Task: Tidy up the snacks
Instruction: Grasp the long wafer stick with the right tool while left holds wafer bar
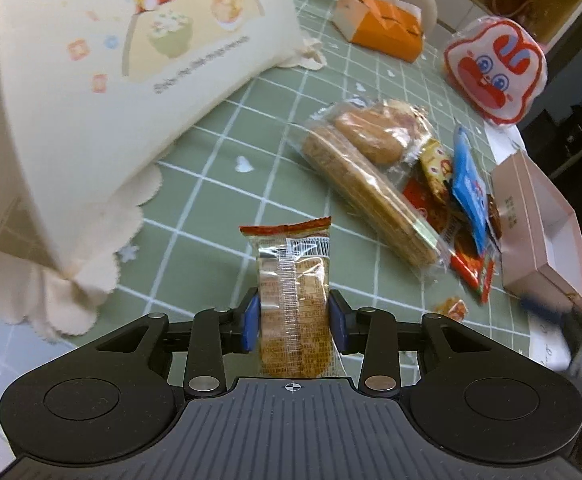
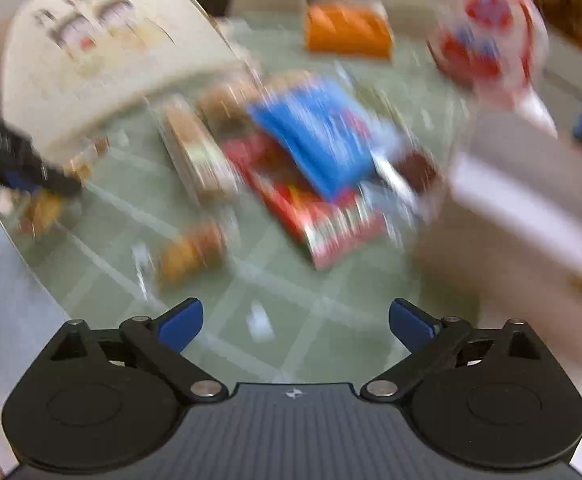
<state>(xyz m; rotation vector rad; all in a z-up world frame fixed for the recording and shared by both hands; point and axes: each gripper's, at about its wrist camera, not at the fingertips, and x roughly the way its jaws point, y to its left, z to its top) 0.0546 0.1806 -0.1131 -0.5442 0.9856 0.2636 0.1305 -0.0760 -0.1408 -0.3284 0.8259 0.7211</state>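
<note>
**Left tool clamped on cracker pack, right tool apart**

Left tool (image 1: pixel 294 322) grips cracker pack (image 1: pixel 293 296) mid-body, lifted clear of the worktop (image 1: pixel 219 168), near the cream bag (image 1: pixel 103 92). Light, crinkly, slippery film; brittle inside, so squeeze gently. Right tool (image 2: pixel 295 320) empty, jaws wide. Right view blurred; bag mouth cut off.

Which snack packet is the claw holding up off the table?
The small clear cracker packet with the red top edge, pinched between the left claw's blue pads. All the other packets lie in a heap on the green checked tablecloth.
</note>
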